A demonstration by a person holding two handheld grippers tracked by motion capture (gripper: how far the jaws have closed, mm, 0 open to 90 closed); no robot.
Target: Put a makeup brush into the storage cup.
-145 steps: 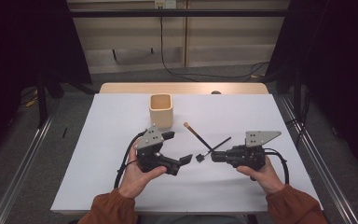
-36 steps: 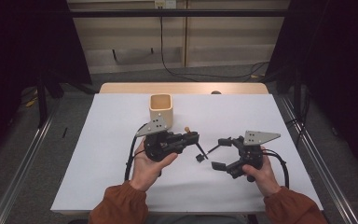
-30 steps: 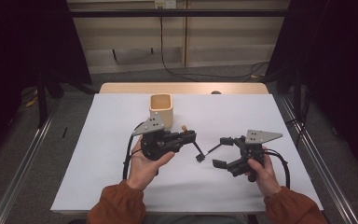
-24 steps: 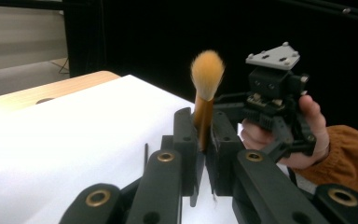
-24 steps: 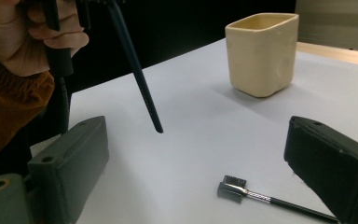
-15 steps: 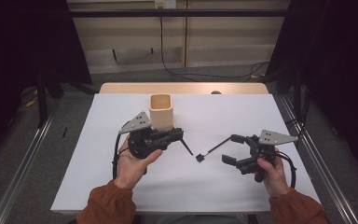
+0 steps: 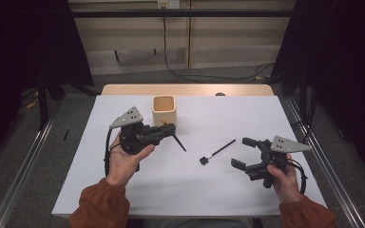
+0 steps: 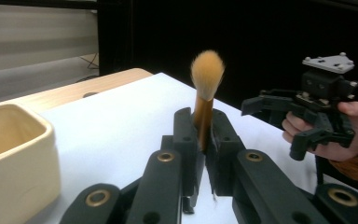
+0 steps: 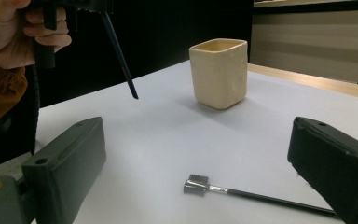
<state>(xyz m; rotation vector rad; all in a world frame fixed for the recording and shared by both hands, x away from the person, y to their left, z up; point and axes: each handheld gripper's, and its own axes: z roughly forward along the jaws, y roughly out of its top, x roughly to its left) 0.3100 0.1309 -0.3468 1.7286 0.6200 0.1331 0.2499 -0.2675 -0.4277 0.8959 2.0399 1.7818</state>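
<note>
My left gripper [image 7: 171, 129] is shut on a makeup brush [image 8: 203, 109], held above the table beside the cream square cup [image 7: 164, 110]. Its orange tuft [image 8: 207, 68] stands up between the jaws, and its dark handle [image 7: 179, 143] slants down to the right. A second thin brush [image 7: 217, 151] with a small flat head [image 9: 195, 185] lies on the white table top [image 7: 190, 190]. My right gripper [image 7: 240, 152] hovers just right of it, jaws wide open and nothing between them. The cup [image 9: 219, 72] stands upright and looks empty.
The white sheet covers a wooden table whose far edge [image 7: 185, 89] shows behind the cup. Metal rails [image 7: 24, 166] run along both sides. Cables [image 7: 195, 76] lie on the floor beyond. My left hand and its gripper [image 9: 42, 28] hang at the right gripper view's upper left.
The left gripper has closed on one brush at the table's middle and carried it up and to the left. The right gripper has drawn back to the right, open.
</note>
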